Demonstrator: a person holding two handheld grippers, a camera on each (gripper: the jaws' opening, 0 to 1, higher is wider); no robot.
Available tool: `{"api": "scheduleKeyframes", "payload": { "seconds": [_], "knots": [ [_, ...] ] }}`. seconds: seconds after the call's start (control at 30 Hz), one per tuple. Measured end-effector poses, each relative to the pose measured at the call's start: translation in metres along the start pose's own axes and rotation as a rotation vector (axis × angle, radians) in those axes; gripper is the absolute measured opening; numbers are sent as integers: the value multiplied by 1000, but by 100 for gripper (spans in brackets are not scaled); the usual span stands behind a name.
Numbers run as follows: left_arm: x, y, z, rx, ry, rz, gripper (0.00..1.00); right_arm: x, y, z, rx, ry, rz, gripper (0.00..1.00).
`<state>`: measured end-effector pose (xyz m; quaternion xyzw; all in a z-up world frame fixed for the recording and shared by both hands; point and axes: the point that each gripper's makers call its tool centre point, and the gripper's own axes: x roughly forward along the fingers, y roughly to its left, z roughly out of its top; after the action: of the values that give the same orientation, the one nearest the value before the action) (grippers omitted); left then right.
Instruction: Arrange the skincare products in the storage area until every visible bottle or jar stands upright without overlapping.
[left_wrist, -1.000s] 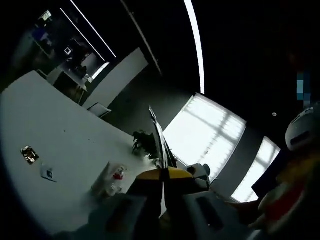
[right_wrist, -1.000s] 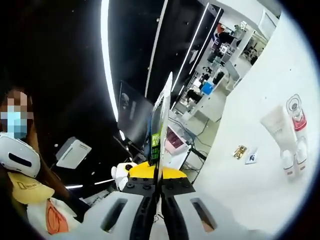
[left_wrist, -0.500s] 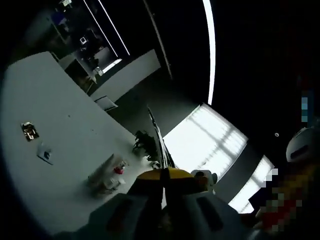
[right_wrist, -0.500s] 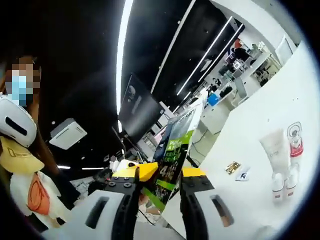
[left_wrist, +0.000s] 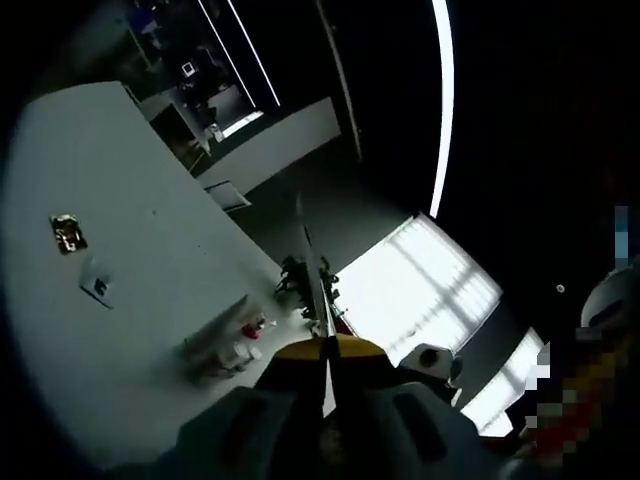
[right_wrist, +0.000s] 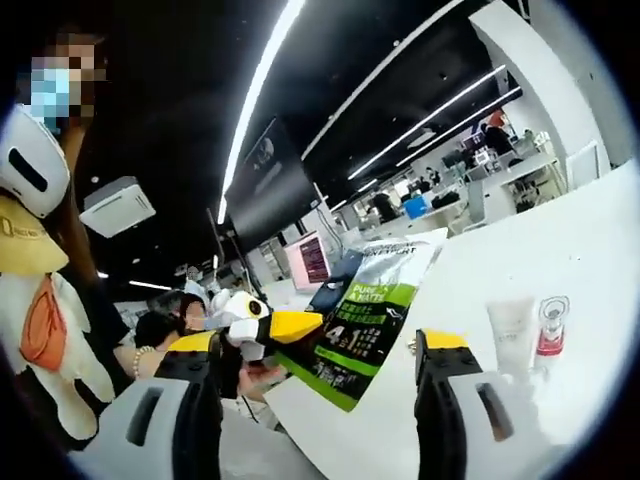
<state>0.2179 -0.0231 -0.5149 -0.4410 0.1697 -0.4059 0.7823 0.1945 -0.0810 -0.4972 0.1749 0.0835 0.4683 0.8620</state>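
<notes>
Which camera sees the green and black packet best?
The right gripper view. There the green and black packet faces the camera, its printing showing, between the open right claw. The left gripper view sees it edge-on, a thin sliver pinched in the shut left claw.

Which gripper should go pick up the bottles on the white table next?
Probably the right gripper: its jaws stand wide open, and the white tube stands just beyond it. The left gripper is clamped on a flat packet, so it is busy.
</notes>
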Motion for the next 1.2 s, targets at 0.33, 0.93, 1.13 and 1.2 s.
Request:
{"api": "scheduleKeyframes", "payload": {
  "seconds": [0.33, 0.93, 1.13, 1.2],
  "knots": [
    [2, 23, -12, -39, 20, 43, 0, -20, -36, -25, -32, 73, -115, 100],
    [4, 77, -40, -48, 82, 181, 0, -43, -60, -78, -33, 171, -274, 100],
    [6, 101, -45, -76, 87, 214, 0, -50, -64, -97, -50, 215, -318, 100],
    [6, 111, -48, -67, 96, 238, 0, -51, -68, -93, -75, 209, -327, 100]
  ]
}}
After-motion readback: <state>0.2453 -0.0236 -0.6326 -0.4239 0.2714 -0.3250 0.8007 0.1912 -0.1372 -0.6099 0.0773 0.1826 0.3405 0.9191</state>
